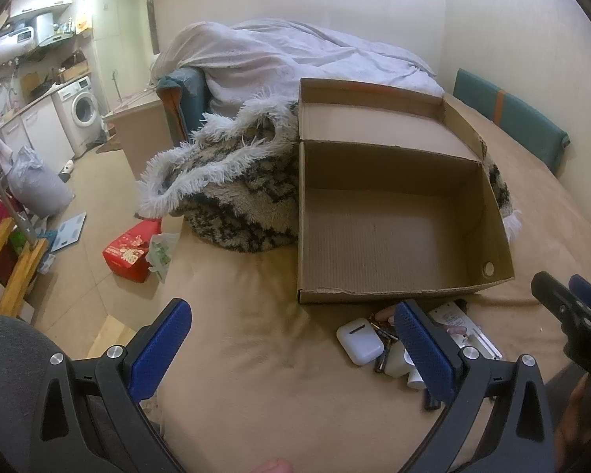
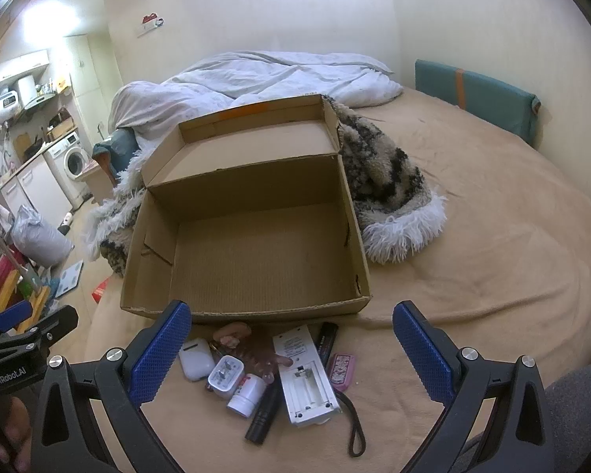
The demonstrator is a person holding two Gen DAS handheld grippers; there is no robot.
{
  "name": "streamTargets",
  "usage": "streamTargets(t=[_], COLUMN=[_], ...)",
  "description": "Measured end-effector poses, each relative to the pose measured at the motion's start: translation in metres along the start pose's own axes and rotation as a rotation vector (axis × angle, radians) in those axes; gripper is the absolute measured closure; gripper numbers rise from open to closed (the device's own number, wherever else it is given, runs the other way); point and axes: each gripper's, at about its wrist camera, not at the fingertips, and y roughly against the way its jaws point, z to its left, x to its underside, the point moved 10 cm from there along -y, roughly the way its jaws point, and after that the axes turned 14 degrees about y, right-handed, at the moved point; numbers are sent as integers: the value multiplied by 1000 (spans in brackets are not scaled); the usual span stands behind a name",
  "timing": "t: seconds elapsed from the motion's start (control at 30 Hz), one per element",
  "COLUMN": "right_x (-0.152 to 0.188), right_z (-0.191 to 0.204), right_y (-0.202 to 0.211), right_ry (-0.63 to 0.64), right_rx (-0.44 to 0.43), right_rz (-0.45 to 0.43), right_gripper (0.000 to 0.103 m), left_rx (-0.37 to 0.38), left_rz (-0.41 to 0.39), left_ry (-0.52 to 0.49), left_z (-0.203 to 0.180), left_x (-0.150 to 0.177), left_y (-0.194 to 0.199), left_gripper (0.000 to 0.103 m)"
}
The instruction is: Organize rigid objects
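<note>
Items (image 2: pixel 279 378) btwn wide right fingers (image 2: pixel 161 351), untouched.

A bed (image 2: pixel 492 236) under a tan sheet carries everything. At its middle sits an open cardboard box (image 2: pixel 248 252), its lid folded back toward twelve o'clock. A shaggy black-and-white rug (image 2: pixel 386 193) with a white fringe is bunched against the box at about two o'clock, and a rumpled pale duvet (image 2: pixel 256 79) is heaped at twelve. At six o'clock from the box, just beside its near wall, lies a cluster of small things: a white earbud case (image 2: pixel 195 362), a white plug (image 2: pixel 226 380), a small white bottle (image 2: pixel 248 394), a black flashlight (image 2: pixel 266 410) with a wrist cord, a white remote (image 2: pixel 305 378) lying back-up with its battery bay uncovered, and a pink case (image 2: pixel 342 370).
</note>
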Motion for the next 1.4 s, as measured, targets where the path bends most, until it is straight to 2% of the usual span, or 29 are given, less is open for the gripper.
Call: streamTargets(t=[1.17,1.4], right_x=[0,0], right_z=[2,0], right_y=[0,1], right_ry=[6,11], right_rx=[-9,-13], right_rz=[-1,-10], right_gripper=[0,0], left_rx=[-3,19], left_rz=[-3,41], left_ry=[5,7], left_z=[2,0], left_x=[-1,0], left_y=[2,-2], left_gripper=[0,0])
